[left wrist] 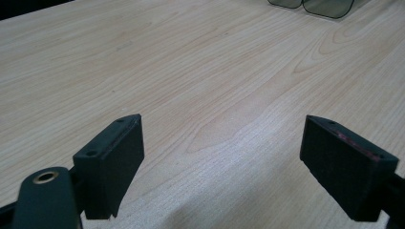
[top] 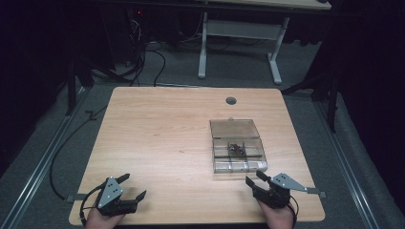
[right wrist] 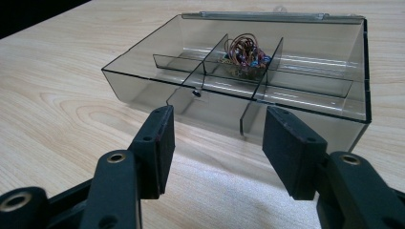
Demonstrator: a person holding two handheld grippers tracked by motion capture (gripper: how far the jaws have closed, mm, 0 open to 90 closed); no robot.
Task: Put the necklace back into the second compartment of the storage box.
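— Box [top: 238,151], clear plastic with dividers: where does it sit?
— On the wooden table [top: 157,138], lid [top: 234,128] folded back flat behind it. A tangle of small wire pieces [right wrist: 244,53] lies in its middle compartment.
— And the right gripper [top: 256,178]?
— Just in front of the box's near wall, pointing at it, jaws parted with nothing between them and not touching the box.
— The left gripper [top: 133,186]?
— Well apart from the box, at the table's near edge on the other side; jaws spread wide over bare wood, empty.
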